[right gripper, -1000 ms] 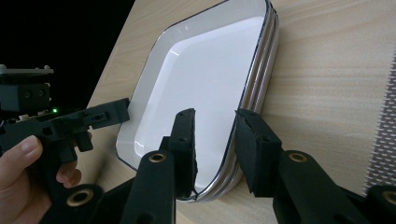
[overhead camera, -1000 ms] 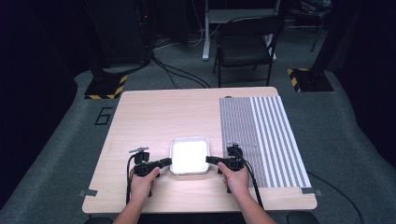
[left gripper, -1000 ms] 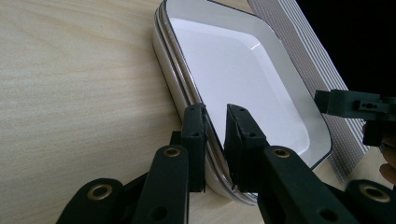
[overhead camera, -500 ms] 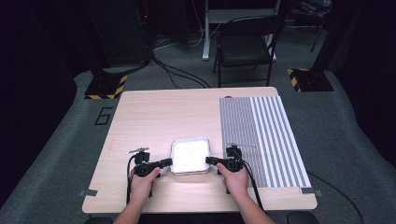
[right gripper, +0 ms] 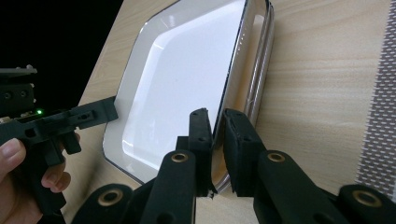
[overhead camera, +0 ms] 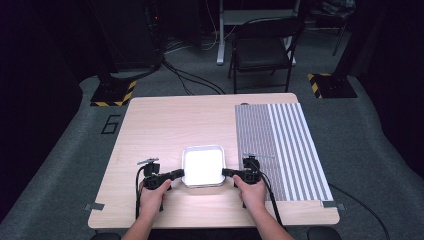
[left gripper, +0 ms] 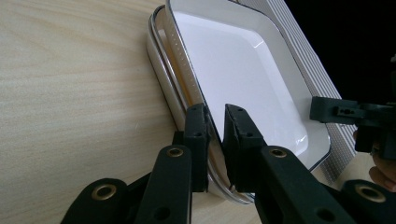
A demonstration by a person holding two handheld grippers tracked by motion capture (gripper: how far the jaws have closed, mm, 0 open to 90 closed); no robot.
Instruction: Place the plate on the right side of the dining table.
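White square tray (overhead camera: 203,166) held by both grippers near the front edge of the wooden table (overhead camera: 165,125).

Largest is the table, with a grey-and-white striped mat (overhead camera: 280,145) covering its right part; the tray sits just left of that mat, in front of the person. The tray has a dark rim line, and in the gripper views a second, similar tray (left gripper: 161,79) shows beneath it. The left gripper (overhead camera: 176,174) has its jaws narrowed onto the tray's left rim, the edge pinched between them. The right gripper (overhead camera: 226,173) clamps the opposite rim the same way. A hand (overhead camera: 152,192) holds each gripper from below.
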